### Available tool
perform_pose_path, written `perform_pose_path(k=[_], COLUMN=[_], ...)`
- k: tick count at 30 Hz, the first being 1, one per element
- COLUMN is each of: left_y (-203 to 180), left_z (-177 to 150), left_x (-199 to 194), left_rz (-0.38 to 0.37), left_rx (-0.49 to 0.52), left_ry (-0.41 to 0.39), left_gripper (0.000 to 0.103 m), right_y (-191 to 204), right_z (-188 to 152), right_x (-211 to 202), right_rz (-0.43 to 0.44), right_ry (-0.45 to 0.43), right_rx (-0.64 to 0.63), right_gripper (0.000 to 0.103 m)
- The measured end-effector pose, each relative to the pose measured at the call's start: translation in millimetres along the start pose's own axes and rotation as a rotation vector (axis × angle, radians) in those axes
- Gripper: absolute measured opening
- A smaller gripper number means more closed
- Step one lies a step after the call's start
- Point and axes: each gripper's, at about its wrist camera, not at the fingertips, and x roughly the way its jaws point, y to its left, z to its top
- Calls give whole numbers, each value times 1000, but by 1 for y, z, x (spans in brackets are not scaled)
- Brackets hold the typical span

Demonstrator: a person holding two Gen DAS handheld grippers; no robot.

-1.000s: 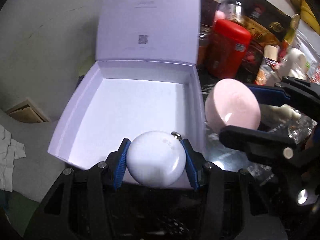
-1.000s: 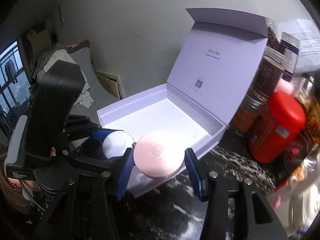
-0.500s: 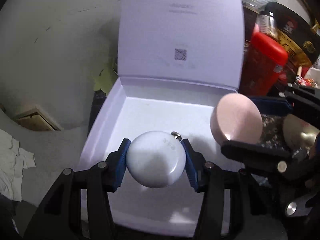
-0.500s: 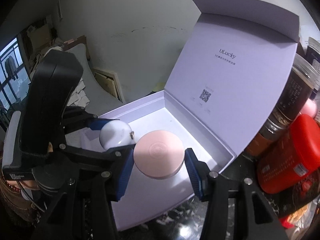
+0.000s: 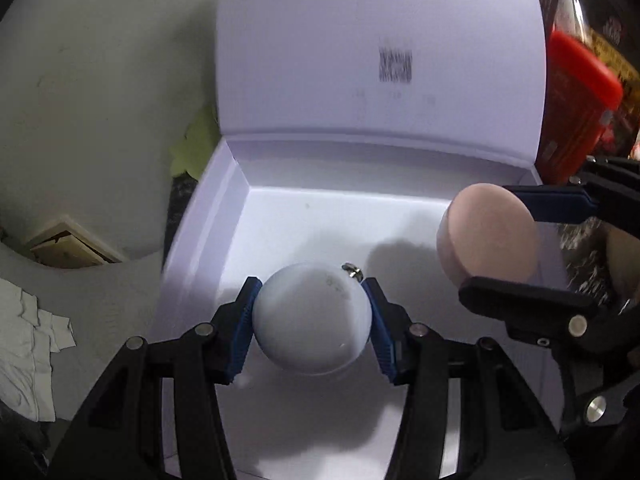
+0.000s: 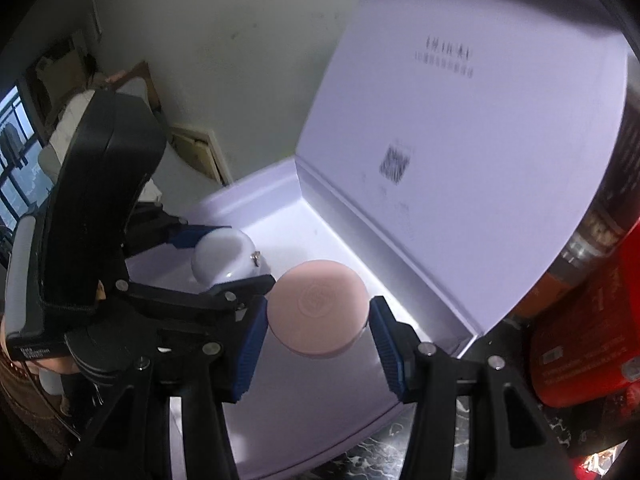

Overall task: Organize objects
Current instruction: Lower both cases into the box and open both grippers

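Two tools over one open box (image 5: 208,216): left tool (image 5: 311,322) grips one white case (image 5: 312,316), right tool (image 6: 318,322) one pink case (image 6: 318,312).

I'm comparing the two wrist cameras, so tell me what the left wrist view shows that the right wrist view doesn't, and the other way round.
Only the left wrist view shows the crumpled white cloth at lower left and the yellow-green scrap beside the box. Only the right wrist view shows the window at far left and the printed lettering high on the lid. Both show the open lavender box, the white round case clamped in the left gripper, the pink round case clamped in the right gripper, and the red canister.
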Motion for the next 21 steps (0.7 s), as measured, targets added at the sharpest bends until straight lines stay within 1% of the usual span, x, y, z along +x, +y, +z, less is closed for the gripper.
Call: perform_pose_path(k=[1, 3, 5, 7, 8, 10, 12, 21], left_y=[0, 1, 4, 4, 4, 6, 7, 12], left_z=[-1, -2, -2, -2, -1, 0, 0, -3], left_x=[4, 10, 10, 17, 19, 21, 22, 26], left_rz=[-2, -19, -25, -20, -27, -36, -35, -42], left_rx=[5, 1, -3, 14, 13, 8, 12, -2], left_ry=[11, 35, 32, 78, 84, 89, 93, 87], left_gripper=[50, 50, 50, 50, 50, 50, 50, 50], right_y=[-3, -6, -8, -10, -10, -9, -8, -4], right_z=[-1, -2, -3, -3, -3, -3, -4, -4], right_x=[4, 7, 10, 15, 17, 23, 26, 33], right_rz=[12, 2, -8, -14, -18, -32, -25, -38], right_ry=[11, 15, 21, 25, 30, 44, 55, 66], right_rx=[9, 14, 12, 18, 19, 11, 15, 1], right_gripper=[53, 53, 53, 53, 53, 53, 53, 53])
